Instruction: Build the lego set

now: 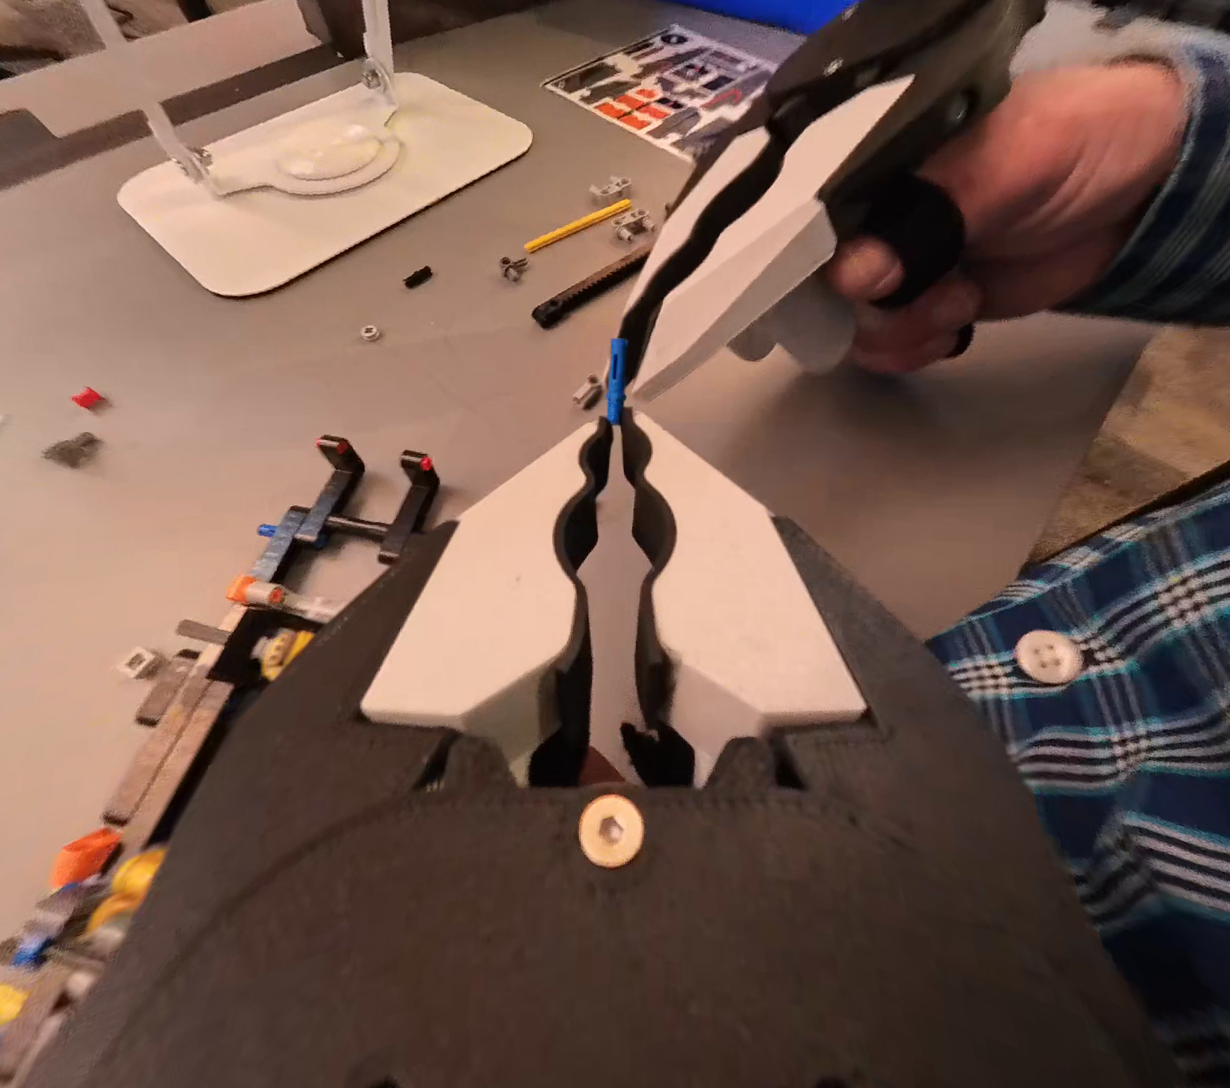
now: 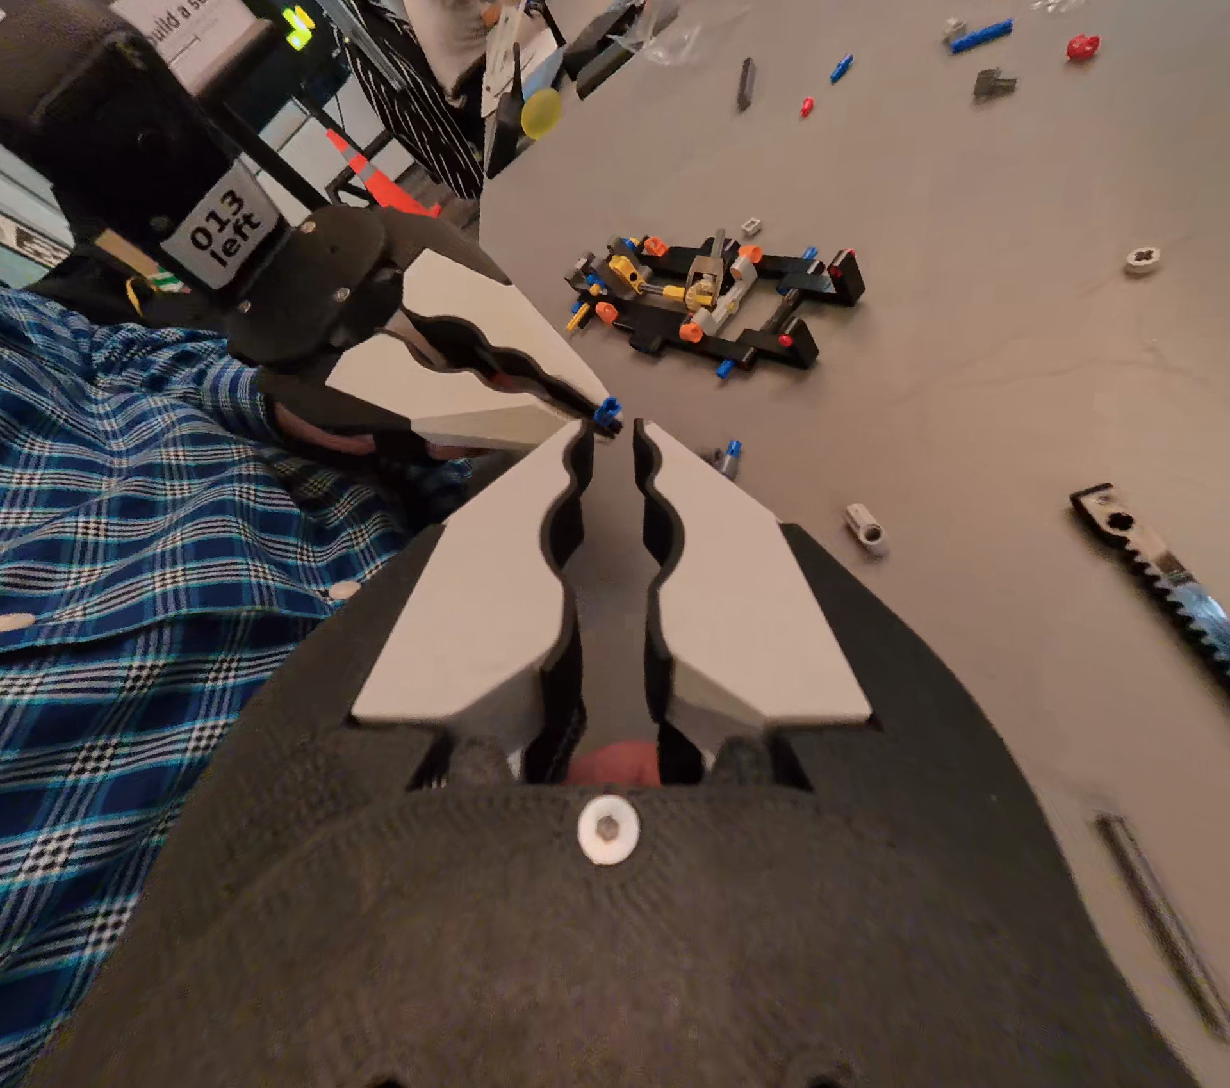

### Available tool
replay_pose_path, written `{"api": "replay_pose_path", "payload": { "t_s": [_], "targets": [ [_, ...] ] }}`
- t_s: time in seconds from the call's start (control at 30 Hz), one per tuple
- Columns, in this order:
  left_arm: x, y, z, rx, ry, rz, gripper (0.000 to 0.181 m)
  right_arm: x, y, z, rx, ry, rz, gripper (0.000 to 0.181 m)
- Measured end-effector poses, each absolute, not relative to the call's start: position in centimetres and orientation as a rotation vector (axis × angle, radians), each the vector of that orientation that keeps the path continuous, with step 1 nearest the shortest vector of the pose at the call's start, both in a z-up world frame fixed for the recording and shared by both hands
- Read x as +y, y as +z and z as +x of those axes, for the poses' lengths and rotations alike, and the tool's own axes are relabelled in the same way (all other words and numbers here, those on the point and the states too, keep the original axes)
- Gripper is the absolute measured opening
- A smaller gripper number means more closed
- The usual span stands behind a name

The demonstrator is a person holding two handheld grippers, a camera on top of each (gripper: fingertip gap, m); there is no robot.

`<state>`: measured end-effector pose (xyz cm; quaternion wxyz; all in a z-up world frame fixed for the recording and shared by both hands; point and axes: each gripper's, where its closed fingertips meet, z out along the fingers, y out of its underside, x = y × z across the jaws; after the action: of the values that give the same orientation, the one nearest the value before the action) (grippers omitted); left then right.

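Tabletop (image 2: pixel 932 391) of plain grey carries everything: the black chassis build (image 2: pixel 715 301) lies well clear of both tools, loose parts scattered around it, a sticker sheet (image 1: pixel 672 88) farther back. The left gripper (image 1: pixel 617 424) is pinched on the bottom end of a blue pin (image 1: pixel 617 381); the right gripper (image 2: pixel 612 427) stands slightly parted beside the pin's upper end, not clamped. Risk: with so shallow a bite, a sideways nudge during handover could flick the pin out and send it rolling away.
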<state>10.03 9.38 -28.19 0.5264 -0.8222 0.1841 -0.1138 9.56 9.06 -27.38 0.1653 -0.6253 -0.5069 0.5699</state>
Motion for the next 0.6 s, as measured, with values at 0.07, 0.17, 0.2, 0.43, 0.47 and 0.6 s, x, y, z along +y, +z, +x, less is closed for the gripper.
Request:
{"api": "replay_pose_path", "payload": {
  "t_s": [0.07,0.17,0.2,0.43,0.47,0.6],
  "targets": [
    [9.4,-28.0,10.2,0.409,-0.319,-1.962,0.002,9.0,-27.2,9.4,-1.435,1.624,-1.757,0.006],
    [9.4,-27.6,10.4,0.352,-0.405,-1.937,0.002,8.8,-26.5,9.3,-1.420,1.648,-1.721,0.003],
    [9.4,-27.6,10.4,0.340,-0.424,-1.939,0.002,8.8,-26.5,9.3,-1.422,1.636,-1.715,0.003],
    [9.2,-27.0,9.7,0.319,-0.508,-1.931,0.014,9.0,-26.6,9.6,-1.588,1.366,-1.627,0.002],
    [9.2,-26.5,9.5,0.299,-0.546,-1.928,0.014,9.1,-26.4,9.6,-1.620,1.303,-1.594,0.002],
    [9.4,-25.1,9.6,0.302,-0.559,-1.914,0.022,9.5,-26.9,9.4,-1.790,0.940,-1.453,0.001]
  ]
}}
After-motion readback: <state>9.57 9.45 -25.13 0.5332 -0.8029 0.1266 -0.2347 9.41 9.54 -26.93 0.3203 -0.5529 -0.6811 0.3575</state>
